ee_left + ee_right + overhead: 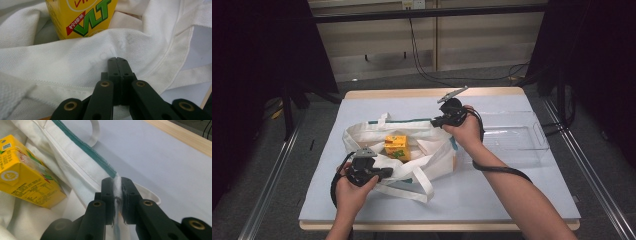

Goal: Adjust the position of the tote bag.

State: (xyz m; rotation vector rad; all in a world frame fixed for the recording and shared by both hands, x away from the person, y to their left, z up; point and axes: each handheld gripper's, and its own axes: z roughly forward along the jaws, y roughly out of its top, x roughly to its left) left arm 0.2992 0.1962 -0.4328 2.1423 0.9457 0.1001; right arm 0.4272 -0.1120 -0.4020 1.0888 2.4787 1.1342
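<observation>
Two tools clamp woven white cloth bag (432,155): left (116,60) near rim, right (117,185) teal-edged rim; boxy yellow carton (396,147) inside.

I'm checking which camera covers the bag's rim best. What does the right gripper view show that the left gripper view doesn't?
Right gripper view alone: the bag's teal-edged rim pinched between the right tongs, a white loop handle, the pale blue table cover and the table's wooden edge.

Left gripper view alone: the left tongs shut tight against a fold of the cloth, faint grey marks on the fabric and the carton's green lettering.

Both: the white cloth bag and the yellow drink carton lying in it.
</observation>
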